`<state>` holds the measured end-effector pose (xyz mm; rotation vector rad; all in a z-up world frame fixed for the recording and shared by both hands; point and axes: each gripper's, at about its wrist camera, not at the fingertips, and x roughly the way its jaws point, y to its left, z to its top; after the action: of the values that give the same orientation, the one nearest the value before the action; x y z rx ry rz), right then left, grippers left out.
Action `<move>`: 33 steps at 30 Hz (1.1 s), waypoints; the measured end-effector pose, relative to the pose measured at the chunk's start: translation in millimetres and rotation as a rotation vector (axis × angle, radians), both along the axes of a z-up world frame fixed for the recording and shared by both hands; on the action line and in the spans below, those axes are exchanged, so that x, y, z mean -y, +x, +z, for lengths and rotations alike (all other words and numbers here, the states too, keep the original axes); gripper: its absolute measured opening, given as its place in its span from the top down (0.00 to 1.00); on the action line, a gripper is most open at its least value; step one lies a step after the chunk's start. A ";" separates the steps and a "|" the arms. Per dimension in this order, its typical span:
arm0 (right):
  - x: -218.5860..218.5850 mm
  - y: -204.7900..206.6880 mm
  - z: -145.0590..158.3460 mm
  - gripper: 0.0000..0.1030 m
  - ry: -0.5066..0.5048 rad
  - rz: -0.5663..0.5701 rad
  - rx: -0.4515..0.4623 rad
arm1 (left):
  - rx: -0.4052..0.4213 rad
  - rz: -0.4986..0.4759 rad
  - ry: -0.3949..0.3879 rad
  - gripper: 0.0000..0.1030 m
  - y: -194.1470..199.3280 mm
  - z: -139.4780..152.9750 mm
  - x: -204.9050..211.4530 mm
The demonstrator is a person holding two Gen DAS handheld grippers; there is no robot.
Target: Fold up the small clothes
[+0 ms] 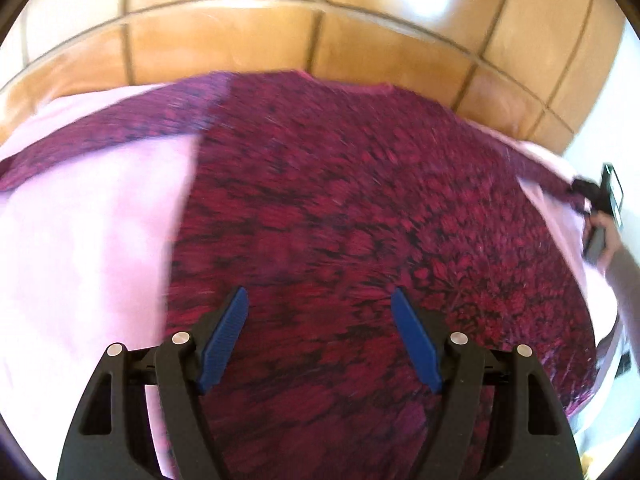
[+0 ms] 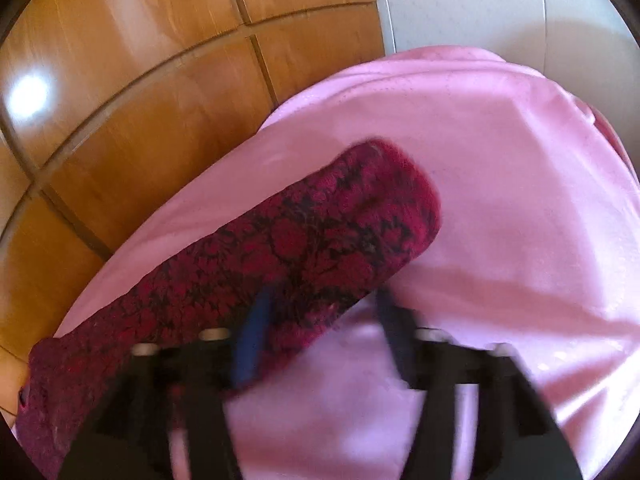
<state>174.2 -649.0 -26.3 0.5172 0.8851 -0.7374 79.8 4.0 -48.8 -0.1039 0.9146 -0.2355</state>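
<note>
A dark red and black knit sweater [image 1: 360, 208] lies spread flat on a pink sheet [image 1: 80, 220]. My left gripper [image 1: 320, 304] is open and empty, hovering just above the sweater's lower body. In the right wrist view one sleeve [image 2: 312, 248] lies diagonally on the pink sheet [image 2: 520, 200], cuff at the upper right. My right gripper [image 2: 320, 300] is open and blurred, with the sleeve's lower edge between its jaws. In the left wrist view the right gripper [image 1: 596, 196] shows small at the far right, at the end of the sleeve.
A brown tiled floor [image 1: 280, 32] runs beyond the sheet's far edge, and it also shows in the right wrist view [image 2: 140, 92]. A pale wall or cabinet [image 2: 480, 8] stands at the upper right there.
</note>
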 end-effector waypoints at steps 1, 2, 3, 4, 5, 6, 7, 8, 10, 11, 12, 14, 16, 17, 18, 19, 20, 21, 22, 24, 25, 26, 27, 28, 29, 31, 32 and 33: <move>-3.5 -5.8 4.9 0.43 0.002 0.020 0.010 | 0.008 0.023 -0.001 0.29 -3.0 2.7 -8.7; -11.5 -11.0 11.8 0.43 0.022 0.061 0.023 | 0.012 0.048 0.000 0.29 -5.7 4.8 -17.6; -17.4 -15.5 17.3 0.43 0.042 0.089 0.035 | 0.010 0.073 -0.002 0.29 -7.9 5.9 -26.4; -25.9 -20.7 21.7 0.43 0.077 0.131 0.051 | 0.003 0.099 -0.011 0.29 -10.4 5.6 -36.5; -41.3 -25.5 27.1 0.45 0.139 0.199 0.079 | -0.007 0.123 -0.025 0.29 -12.9 4.2 -46.1; -51.9 -26.4 29.0 0.47 0.186 0.249 0.096 | -0.026 0.148 -0.048 0.29 -15.9 0.9 -57.0; -66.4 -28.5 30.4 0.49 0.245 0.310 0.112 | -0.041 0.160 -0.063 0.29 -16.6 -0.6 -63.1; -89.4 -33.0 32.0 0.51 0.324 0.398 0.124 | -0.053 0.171 -0.077 0.29 -19.7 -3.3 -68.4; -124.2 -41.7 33.1 0.55 0.411 0.518 0.128 | -0.077 0.181 -0.103 0.29 -25.9 -8.9 -76.5; -144.0 -46.8 30.6 0.57 0.453 0.574 0.110 | -0.083 0.184 -0.109 0.29 -30.2 -10.7 -78.1; -160.7 -51.3 27.7 0.59 0.485 0.613 0.096 | -0.089 0.186 -0.118 0.29 -33.0 -12.9 -80.7; -192.3 -65.4 21.4 0.63 0.538 0.692 0.061 | -0.109 0.180 -0.141 0.32 -38.2 -18.5 -83.6; -213.5 -77.7 14.6 0.63 0.534 0.732 -0.002 | -0.118 0.161 -0.166 0.41 -43.6 -22.4 -83.2; -219.4 -83.7 12.6 0.63 0.532 0.735 -0.024 | -0.119 0.150 -0.171 0.47 -46.4 -24.0 -82.0; -225.0 -91.0 9.2 0.63 0.528 0.740 -0.052 | -0.117 0.144 -0.173 0.48 -47.7 -25.0 -81.6; -229.4 -97.8 8.3 0.63 0.525 0.745 -0.062 | -0.113 0.134 -0.179 0.51 -50.1 -25.3 -79.9; -232.6 -106.3 8.0 0.64 0.530 0.749 -0.065 | -0.112 0.124 -0.183 0.56 -51.9 -26.0 -78.0; -234.4 -110.2 8.9 0.69 0.537 0.751 -0.065 | -0.112 0.116 -0.183 0.59 -52.9 -26.4 -76.7; -238.2 -118.7 11.1 0.72 0.544 0.758 -0.066 | -0.111 0.098 -0.174 0.68 -54.6 -27.5 -72.8; -250.6 -130.0 15.3 0.83 0.537 0.773 -0.079 | -0.098 0.076 -0.148 0.79 -56.2 -27.3 -67.2; -256.5 -133.8 21.1 0.85 0.518 0.789 -0.089 | -0.092 0.072 -0.143 0.83 -57.6 -26.5 -66.5; -261.4 -136.2 23.3 0.87 0.482 0.802 -0.099 | -0.090 0.069 -0.143 0.86 -57.1 -24.1 -66.6; -264.9 -137.6 29.0 0.88 0.437 0.822 -0.111 | -0.087 0.064 -0.148 0.87 -58.5 -21.8 -68.9; -266.6 -141.7 35.3 0.88 0.409 0.840 -0.104 | -0.083 0.057 -0.155 0.87 -61.0 -18.0 -71.6; -265.4 -147.1 46.5 0.89 0.388 0.855 -0.092 | -0.079 0.052 -0.156 0.88 -63.2 -15.3 -73.5; -266.8 -156.1 64.6 0.89 0.340 0.908 -0.088 | -0.087 0.044 -0.147 0.88 -71.5 -14.2 -77.4; -268.2 -159.1 66.3 0.89 0.333 0.924 -0.097 | -0.099 0.046 -0.147 0.88 -74.8 -16.6 -79.2; -270.4 -166.6 62.2 0.89 0.325 0.938 -0.133 | -0.107 0.047 -0.140 0.88 -77.2 -18.6 -80.1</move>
<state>7.6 -378.6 35.9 0.2786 1.2375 0.2358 2.6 84.1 -67.4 -0.2697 1.0001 -0.2523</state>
